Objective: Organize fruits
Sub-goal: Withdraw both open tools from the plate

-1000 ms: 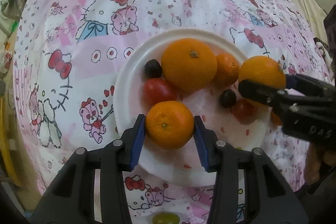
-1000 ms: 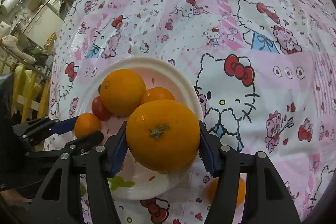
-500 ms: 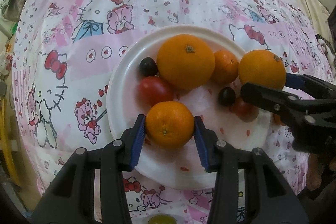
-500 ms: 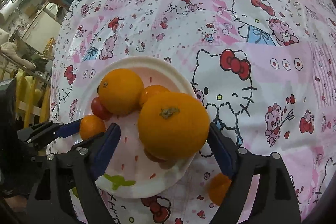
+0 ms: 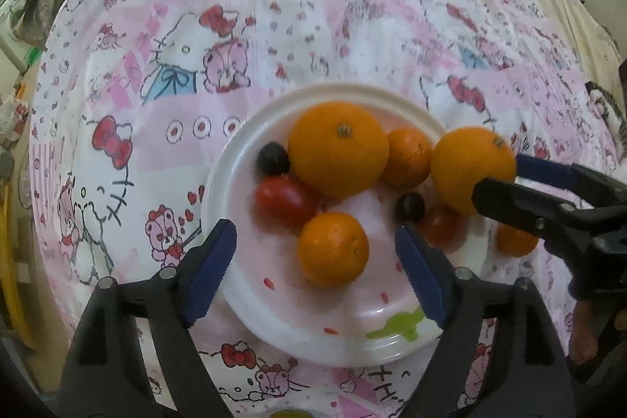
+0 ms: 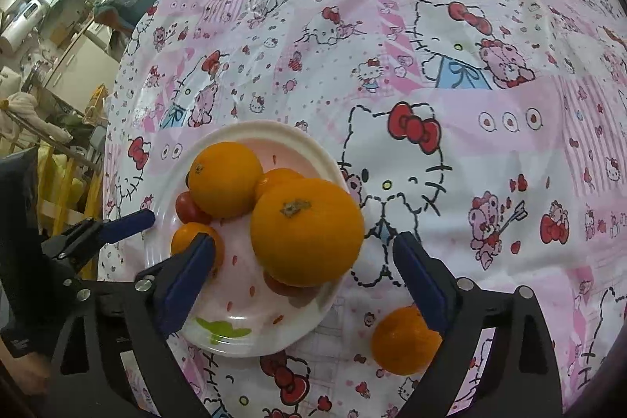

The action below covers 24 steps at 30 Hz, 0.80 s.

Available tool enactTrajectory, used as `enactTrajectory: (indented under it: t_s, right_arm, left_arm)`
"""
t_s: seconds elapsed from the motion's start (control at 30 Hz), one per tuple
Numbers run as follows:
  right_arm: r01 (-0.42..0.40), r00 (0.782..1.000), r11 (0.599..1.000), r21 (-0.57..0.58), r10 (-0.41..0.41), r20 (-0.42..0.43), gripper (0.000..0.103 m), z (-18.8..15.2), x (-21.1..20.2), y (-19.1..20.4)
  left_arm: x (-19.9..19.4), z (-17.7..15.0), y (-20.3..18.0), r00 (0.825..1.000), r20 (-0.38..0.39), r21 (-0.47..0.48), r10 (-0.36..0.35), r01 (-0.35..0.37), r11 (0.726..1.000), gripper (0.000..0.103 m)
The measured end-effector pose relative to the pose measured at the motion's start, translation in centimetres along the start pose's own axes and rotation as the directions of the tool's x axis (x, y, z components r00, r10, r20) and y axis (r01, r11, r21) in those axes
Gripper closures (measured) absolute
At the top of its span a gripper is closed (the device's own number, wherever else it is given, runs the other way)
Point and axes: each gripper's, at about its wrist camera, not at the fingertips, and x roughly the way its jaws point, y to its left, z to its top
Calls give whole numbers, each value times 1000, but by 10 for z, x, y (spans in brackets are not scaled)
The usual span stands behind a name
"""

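A bench covered by a pink cartoon-cat tablecloth (image 6: 450,73). On it sits a white plate (image 6: 313,159) holding fruit. One small orange (image 6: 405,339) lies on the cloth just beside the plate.

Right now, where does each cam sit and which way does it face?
Left wrist: on the left gripper, looking steeply down at the plate; its own two open fingers show, a small orange loose between them, and the right gripper enters from the right.
Right wrist: on the right gripper, looking down over the plate's right edge; open fingers flank a big orange, and the left gripper shows at left.
Shared: plate, fruit, tablecloth. Both jaws have just been opening.
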Motion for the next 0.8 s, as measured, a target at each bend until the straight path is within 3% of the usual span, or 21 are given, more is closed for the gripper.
enactTrajectory:
  t_s: [0.43, 0.8]
  right_arm:
    - [-38, 996, 997, 73, 32, 79, 8, 3, -30, -14]
    - [-43, 992, 990, 132, 27, 125, 8, -4, -55, -28]
  left_arm:
    - [-21, -8, 3, 997, 69, 31, 39, -41, 999, 22]
    - [-47, -14, 17, 992, 120, -17, 46, -44, 999, 22]
